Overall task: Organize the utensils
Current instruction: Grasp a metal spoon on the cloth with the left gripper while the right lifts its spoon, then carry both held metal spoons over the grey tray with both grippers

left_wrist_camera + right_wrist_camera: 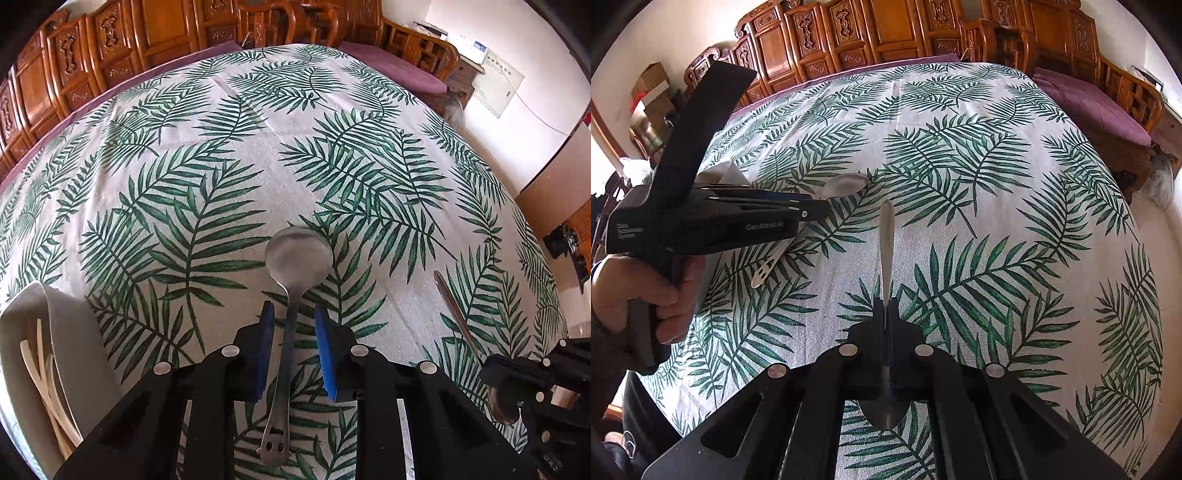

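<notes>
A large steel spoon [297,254] lies on the leaf-print tablecloth, bowl pointing away. My left gripper [293,314] is open, its blue pads [325,350] on either side of the spoon's handle without touching it. The same spoon shows in the right wrist view [846,184], under the left gripper body [713,218]. My right gripper [886,306] is shut on a second steel spoon [886,236]; its handle points away and its bowl sits back between the fingers. That second spoon also shows at the right of the left wrist view [456,310].
A white utensil holder [55,332] with cream chopsticks [40,365] stands at the table's left edge. Carved wooden cabinets [110,48] and a bench with a purple cushion [1097,107] line the far side. The tablecloth [258,155] covers the whole table.
</notes>
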### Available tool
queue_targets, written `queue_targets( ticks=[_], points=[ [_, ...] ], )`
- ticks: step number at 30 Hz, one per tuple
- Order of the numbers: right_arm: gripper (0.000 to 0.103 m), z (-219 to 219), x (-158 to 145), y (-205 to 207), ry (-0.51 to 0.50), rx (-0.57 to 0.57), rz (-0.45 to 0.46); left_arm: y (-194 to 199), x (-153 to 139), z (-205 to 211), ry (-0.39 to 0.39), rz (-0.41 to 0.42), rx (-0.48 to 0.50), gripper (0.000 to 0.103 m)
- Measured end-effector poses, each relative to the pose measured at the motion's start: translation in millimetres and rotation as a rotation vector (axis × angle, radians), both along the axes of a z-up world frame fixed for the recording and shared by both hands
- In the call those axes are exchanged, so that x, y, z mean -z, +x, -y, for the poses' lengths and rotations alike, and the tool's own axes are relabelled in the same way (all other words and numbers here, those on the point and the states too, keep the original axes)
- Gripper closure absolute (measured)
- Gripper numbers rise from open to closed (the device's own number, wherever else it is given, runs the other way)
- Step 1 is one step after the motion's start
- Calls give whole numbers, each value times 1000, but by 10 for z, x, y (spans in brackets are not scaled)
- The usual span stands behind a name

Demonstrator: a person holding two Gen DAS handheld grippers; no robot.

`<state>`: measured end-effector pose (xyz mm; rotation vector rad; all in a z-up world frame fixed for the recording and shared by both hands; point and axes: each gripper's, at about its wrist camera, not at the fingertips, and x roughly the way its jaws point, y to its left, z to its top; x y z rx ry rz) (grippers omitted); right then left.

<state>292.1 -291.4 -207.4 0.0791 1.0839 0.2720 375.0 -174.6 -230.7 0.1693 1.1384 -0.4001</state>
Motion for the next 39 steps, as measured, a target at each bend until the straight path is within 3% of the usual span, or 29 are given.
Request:
queue_targets(
  ticks=[4, 8, 15, 27, 39],
  points=[
    [100, -10, -25, -20, 1, -2, 5, 8, 36, 22, 14, -7, 4, 96],
    [100, -27, -71, -48, 2, -3, 14, -12, 29, -15, 16, -10, -11, 98],
    [100, -102, -222, -111, 1, -10, 42, -174, -193, -107, 0, 38, -12, 98],
    [100, -350, -599, -203, 1, -42, 111, -465, -865, -460, -45, 156, -40, 98],
    [100, -724, -817, -216, 9, -94, 146, -696, -1223, -957, -53, 212, -87, 98]
  ],
)
